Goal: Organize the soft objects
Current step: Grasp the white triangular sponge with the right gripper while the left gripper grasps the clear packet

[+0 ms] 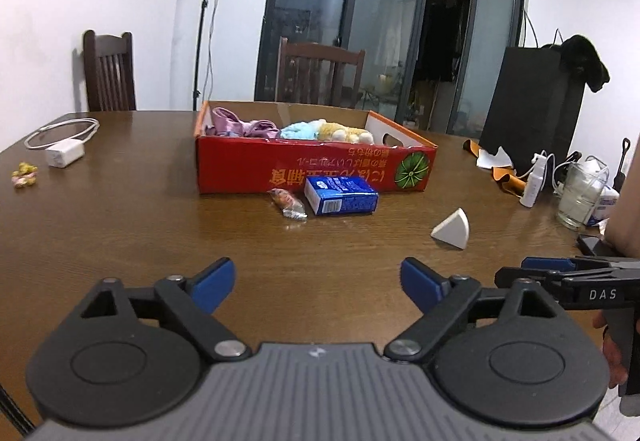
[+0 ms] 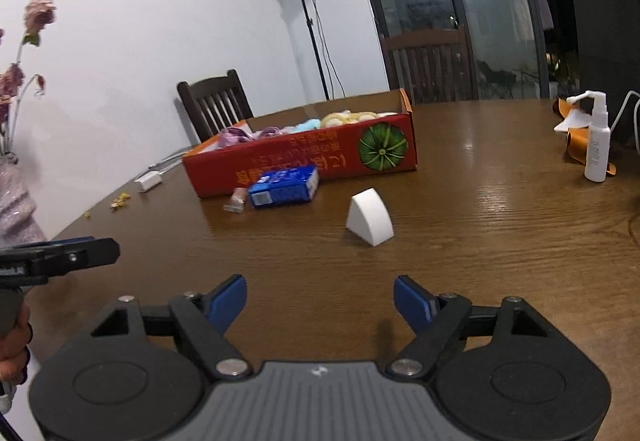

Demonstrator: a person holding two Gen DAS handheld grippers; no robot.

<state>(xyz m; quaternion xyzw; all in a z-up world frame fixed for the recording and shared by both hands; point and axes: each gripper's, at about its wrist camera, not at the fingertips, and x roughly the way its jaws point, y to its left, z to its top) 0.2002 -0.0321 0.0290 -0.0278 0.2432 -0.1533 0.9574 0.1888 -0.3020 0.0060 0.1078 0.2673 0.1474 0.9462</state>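
Observation:
A red cardboard box (image 1: 312, 169) stands mid-table and holds purple cloth (image 1: 236, 125), a light blue plush (image 1: 298, 130) and a yellow plush (image 1: 344, 132); it also shows in the right wrist view (image 2: 304, 161). A white wedge-shaped sponge (image 1: 452, 228) lies on the table right of the box, and in the right wrist view (image 2: 370, 217) straight ahead. My left gripper (image 1: 318, 283) is open and empty, low over the table, short of the box. My right gripper (image 2: 320, 301) is open and empty, short of the sponge; it shows side-on in the left wrist view (image 1: 560, 273).
A blue carton (image 1: 340, 196) and a small snack packet (image 1: 288, 203) lie against the box front. A white charger with cable (image 1: 64, 153) and small sweets (image 1: 25, 176) lie at the left. A spray bottle (image 2: 597, 139), a glass jar (image 1: 580, 193), orange scraps and chairs are at the right and back.

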